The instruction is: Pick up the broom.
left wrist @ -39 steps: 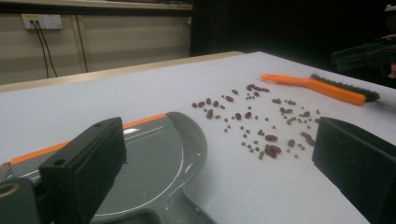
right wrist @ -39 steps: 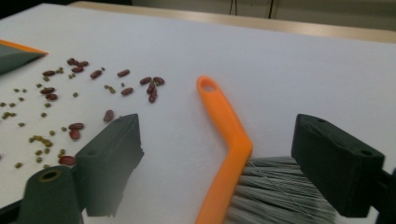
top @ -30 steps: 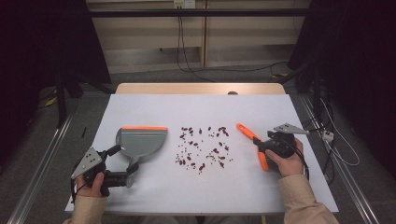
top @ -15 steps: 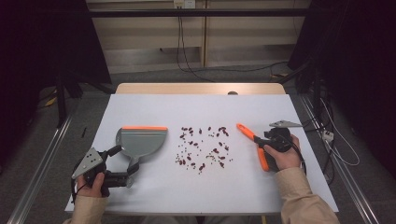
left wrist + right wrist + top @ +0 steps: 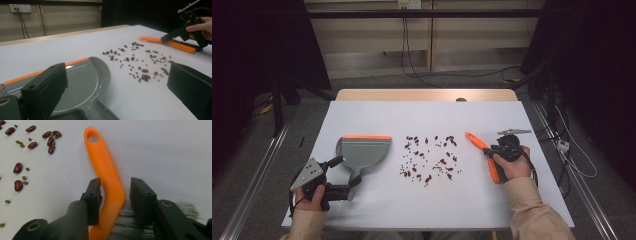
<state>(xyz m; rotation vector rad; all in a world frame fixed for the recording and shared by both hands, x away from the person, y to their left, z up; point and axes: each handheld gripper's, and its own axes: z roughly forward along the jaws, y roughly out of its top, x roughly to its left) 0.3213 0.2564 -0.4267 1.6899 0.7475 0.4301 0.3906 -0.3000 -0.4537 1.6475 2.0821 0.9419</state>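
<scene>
Orange brush point(image 5: 107, 172): it lies flat on the white table point(image 5: 512, 210) at the right of the spilled beans point(image 5: 429, 157), bristles toward the person, handle hole pointing away.
Long axis: in the high view the brush point(image 5: 482, 155) runs slantwise, its far tip leaning toward the beans and its bristle end under the right hand.
Right gripper point(image 5: 113, 192): its jaws straddle the handle at the bend just above the bristles. They have just been closing with the handle between them; one pad looks to touch the handle, while a narrow gap shows at the other, so I judge the grip is not yet firm.
Left gripper point(image 5: 117, 85): jaws stand wide apart, with nothing between them, just behind the grey dustpan point(image 5: 82, 82).
Dustpan: it sits at the left of the beans, orange lip away from the person, handle pointing back toward the left hand.
Nearer hand: the right for the brush, the left for the dustpan point(image 5: 362, 152).
Key relation: the beans lie between brush and dustpan, so the sweep would likely run from right to left.
</scene>
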